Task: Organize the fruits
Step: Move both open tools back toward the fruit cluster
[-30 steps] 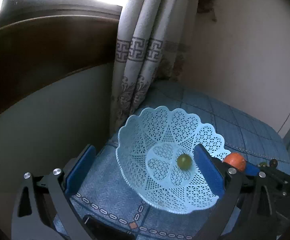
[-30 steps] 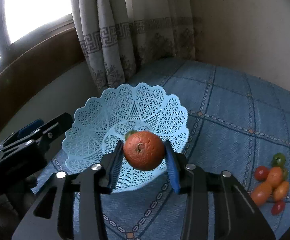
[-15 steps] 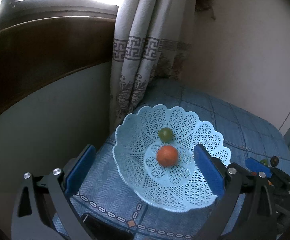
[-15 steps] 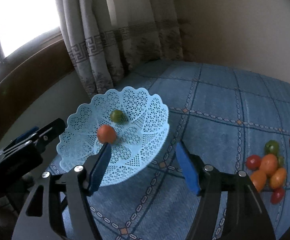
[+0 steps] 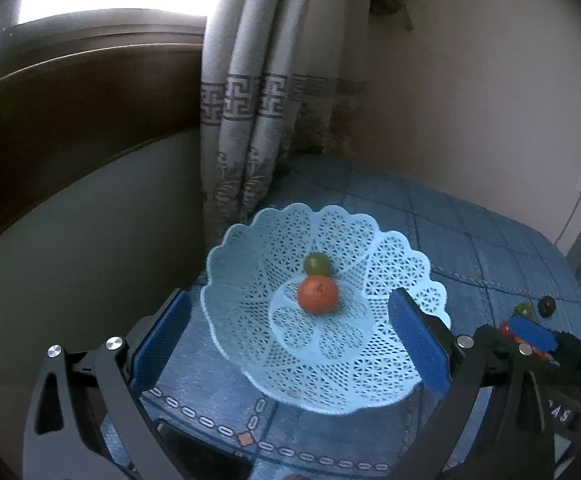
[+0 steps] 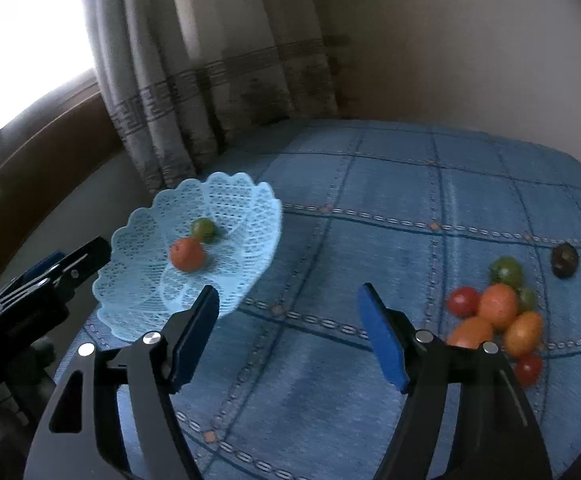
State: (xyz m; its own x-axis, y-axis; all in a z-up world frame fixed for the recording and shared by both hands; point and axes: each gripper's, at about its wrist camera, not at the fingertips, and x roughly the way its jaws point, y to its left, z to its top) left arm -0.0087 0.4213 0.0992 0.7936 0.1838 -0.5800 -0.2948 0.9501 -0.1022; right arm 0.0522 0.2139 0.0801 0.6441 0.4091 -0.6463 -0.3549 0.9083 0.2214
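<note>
Resting in the centre well of the pale blue lattice basket (image 5: 326, 344): one orange fruit (image 5: 317, 294), touching one green fruit (image 5: 316, 264) on its far side. Basket set at the left corner of the blue quilted bedcover (image 6: 370, 208), just beside the curtain (image 5: 246, 120) and close to the cover's edge. Left gripper (image 5: 290, 344): blue pads wide apart, empty, straddling the basket's near rim without visibly touching it. Right gripper (image 6: 290, 332): pads likewise spread, empty, aimed at bare bedcover between the basket and the loose pile. Pile near the right edge of the cover: red tomato (image 6: 463, 301), round orange fruit (image 6: 498, 305), two oval orange tomatoes (image 6: 524, 333), green tomato (image 6: 506, 271), smaller red one (image 6: 528, 368), all touching or nearly so; dark round fruit (image 6: 564, 260) lying apart, farther back. Judged stage: two pieces stowed, most of the pile not yet moved. Risks noted: tight clustering, so a closing pad likely to shove neighbours and send them rolling toward the right edge; smooth round skins prone to squirting out of flat pads if gripped off-centre; soft tomatoes liable to bruise or split under a hard squeeze; light basket near the left edge easily nudged or tipped by the left gripper's pads; release from height likely to bounce a piece out over the shallow scalloped rim.
</note>
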